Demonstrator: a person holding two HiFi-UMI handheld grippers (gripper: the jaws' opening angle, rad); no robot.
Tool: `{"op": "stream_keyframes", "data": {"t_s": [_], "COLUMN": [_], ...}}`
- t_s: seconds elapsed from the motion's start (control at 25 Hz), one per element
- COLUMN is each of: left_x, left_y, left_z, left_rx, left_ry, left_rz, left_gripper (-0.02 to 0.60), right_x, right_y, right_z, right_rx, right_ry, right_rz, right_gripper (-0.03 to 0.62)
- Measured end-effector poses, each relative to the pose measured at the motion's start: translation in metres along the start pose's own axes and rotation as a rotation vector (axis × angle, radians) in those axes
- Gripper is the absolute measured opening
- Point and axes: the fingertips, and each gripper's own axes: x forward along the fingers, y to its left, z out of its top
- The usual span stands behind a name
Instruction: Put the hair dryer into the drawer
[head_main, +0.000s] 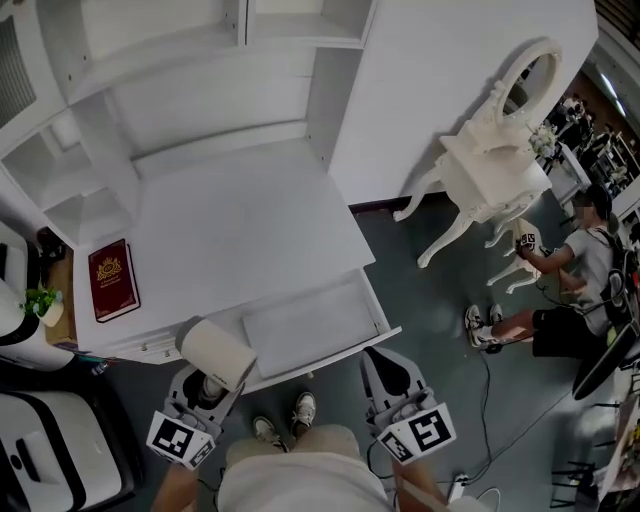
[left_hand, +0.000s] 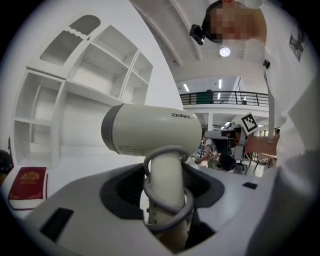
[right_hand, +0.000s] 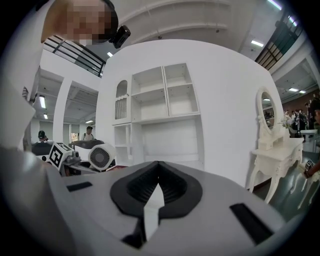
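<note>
Hair dryer (left_hand: 152, 132): cream barrel, grey rear band, cord (left_hand: 147, 190) coiled round handle.

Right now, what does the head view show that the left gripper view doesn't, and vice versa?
Head view only: the open drawer and the dressing table. Left gripper view only: the cord looped round the handle of the hair dryer, which the left gripper clamps. Both: the hair dryer, the red book and the white shelves.

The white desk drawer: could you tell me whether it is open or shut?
Open. The white desk drawer sticks out past the white desk's front edge, its shallow inside showing from above.
</note>
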Motion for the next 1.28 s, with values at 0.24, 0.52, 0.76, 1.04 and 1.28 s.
{"op": "stream_keyframes", "data": {"t_s": [0.24, 0.52, 0.76, 1.04, 1.28], "left_x": [0.04, 0.084, 0.113, 0.143, 0.167], "left_y": [0.014, 0.018, 0.018, 0.014, 0.016], "left_z": [-0.046, -0.097, -0.136, -0.178, -0.218], "left_rx": [-0.042, -0.042, 0.023, 0.053, 0.112], "left_ry": [0.087, 0.177, 0.287, 0.384, 0.493], "left_rz": [-0.009, -0.072, -0.146, -0.233, -0.292], "left_gripper": [0.23, 0.23, 0.231, 0.231, 0.232], "right_x": [-0.005, -0.021, -0.029, -0.04, -0.051], "right_y": [-0.023, -0.049, -0.059, -0.067, -0.076], "right_z": [-0.021, -0.039, -0.053, -0.069, -0.075], "right_rx": [0.023, 0.038, 0.057, 0.075, 0.085], "right_ry": [0.051, 0.098, 0.132, 0.172, 0.197], "right_rz": [-0.041, -0.111, -0.153, -0.204, -0.256], "right_gripper": [0.008, 0.008, 0.008, 0.008, 0.008]}}
